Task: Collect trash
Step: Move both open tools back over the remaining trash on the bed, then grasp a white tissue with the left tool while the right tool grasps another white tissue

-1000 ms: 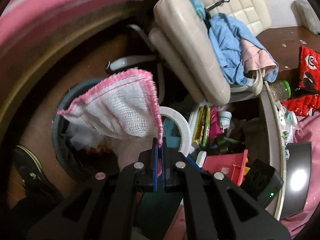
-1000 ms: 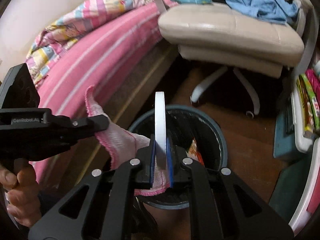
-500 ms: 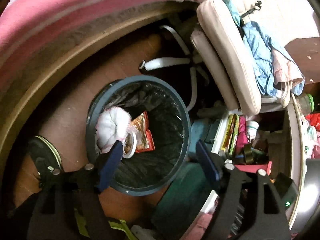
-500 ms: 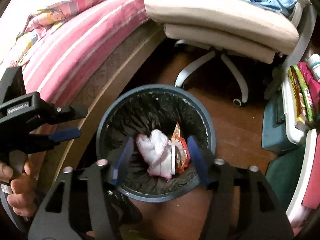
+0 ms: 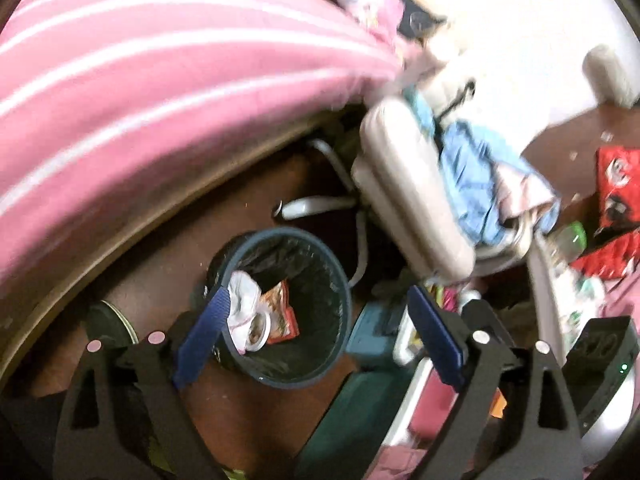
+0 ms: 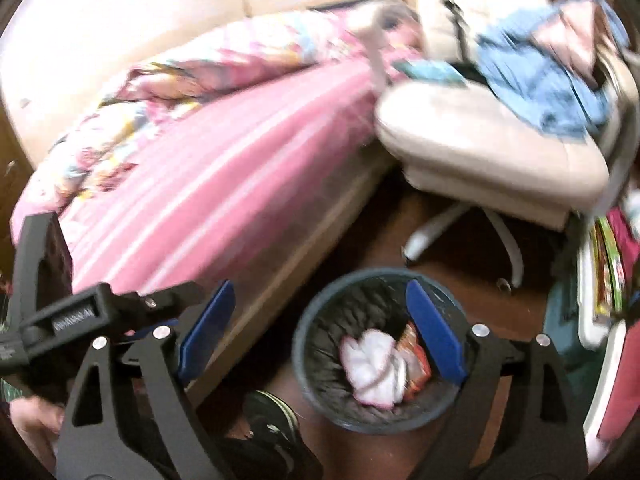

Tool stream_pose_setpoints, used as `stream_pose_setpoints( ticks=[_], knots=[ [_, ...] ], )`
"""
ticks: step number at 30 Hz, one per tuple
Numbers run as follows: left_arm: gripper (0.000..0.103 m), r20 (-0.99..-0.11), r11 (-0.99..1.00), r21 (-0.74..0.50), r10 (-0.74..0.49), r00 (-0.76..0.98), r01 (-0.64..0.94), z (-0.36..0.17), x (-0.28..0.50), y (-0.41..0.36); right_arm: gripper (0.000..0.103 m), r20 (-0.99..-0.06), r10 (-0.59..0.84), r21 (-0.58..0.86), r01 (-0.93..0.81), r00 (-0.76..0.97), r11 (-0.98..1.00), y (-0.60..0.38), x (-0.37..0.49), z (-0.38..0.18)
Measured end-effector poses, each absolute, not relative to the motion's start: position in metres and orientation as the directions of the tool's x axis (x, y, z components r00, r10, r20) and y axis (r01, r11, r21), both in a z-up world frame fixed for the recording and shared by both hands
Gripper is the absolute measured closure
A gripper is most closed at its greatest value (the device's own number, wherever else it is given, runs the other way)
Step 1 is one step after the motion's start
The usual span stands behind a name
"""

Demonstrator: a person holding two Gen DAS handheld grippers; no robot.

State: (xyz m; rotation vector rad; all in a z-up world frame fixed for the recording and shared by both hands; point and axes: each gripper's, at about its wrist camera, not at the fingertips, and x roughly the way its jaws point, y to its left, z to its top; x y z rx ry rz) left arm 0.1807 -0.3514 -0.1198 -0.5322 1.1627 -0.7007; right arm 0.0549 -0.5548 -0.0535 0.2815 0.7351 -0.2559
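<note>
A dark round trash bin (image 5: 280, 382) with a black liner stands on the brown floor. Inside it lie a white cloth with pink edging (image 5: 244, 292), a white tape roll (image 5: 260, 326) and an orange snack wrapper (image 5: 282, 312). My left gripper (image 5: 318, 292) hovers above the bin, jaws opening wide, with nothing between them. My right gripper (image 6: 320, 284) is also above the bin (image 6: 300, 344), jaws opening and empty. The cloth (image 6: 372, 356) and the wrapper (image 6: 416, 356) show below it. The left gripper (image 6: 176, 308) appears at the left, held by a hand (image 6: 32, 424).
A pink striped mattress (image 5: 140, 100) runs along the left. A cream office chair (image 5: 412, 200) piled with blue clothes (image 5: 472, 184) stands behind the bin. A teal box (image 5: 372, 332) and cluttered white shelves (image 6: 600, 300) are on the right. A dark shoe (image 6: 272, 420) is near the bin.
Both grippers opened and dropped the cloth and the tape roll into the bin. Both have since risen away, so the bin looks smaller and farther below.
</note>
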Motion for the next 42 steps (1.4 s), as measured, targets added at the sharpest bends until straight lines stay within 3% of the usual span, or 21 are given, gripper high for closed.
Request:
stream_pose_setpoints(
  ticks=[8, 13, 19, 27, 36, 42],
  knots=[
    [0.015, -0.484, 0.591, -0.79, -0.765, 0.425, 0.164, -0.061, 0.169, -0.245, 0.012, -0.602, -0.02, 0.136, 0.127, 0.798, 0.983, -0.451, 0.077, 0.011],
    [0.014, -0.439, 0.595, -0.789, -0.72, 0.537, 0.152, -0.036, 0.17, -0.173, 0.011, -0.577, 0.087, 0.134, -0.011, 0.812, 0.991, -0.38, 0.103, 0.029],
    [0.013, -0.468, 0.674, -0.734, -0.591, 0.657, 0.083, -0.037, 0.175, -0.077, 0.01, -0.573, 0.173, 0.115, -0.131, 0.801, 0.985, -0.306, 0.145, 0.03],
    [0.013, -0.533, 0.714, -0.697, -0.451, 0.715, -0.07, -0.073, 0.218, 0.033, 0.01, -0.604, 0.259, 0.066, -0.276, 0.754, 0.959, -0.206, 0.227, -0.02],
    [0.013, -0.625, 0.798, -0.584, -0.327, 0.709, -0.148, -0.099, 0.328, 0.092, 0.01, -0.619, 0.298, 0.029, -0.357, 0.726, 0.934, -0.144, 0.334, -0.088],
    [0.013, -0.612, 0.774, -0.605, -0.302, 0.731, -0.186, -0.104, 0.392, 0.117, 0.01, -0.658, 0.325, 0.089, -0.357, 0.68, 0.93, -0.124, 0.401, -0.113]
  ],
)
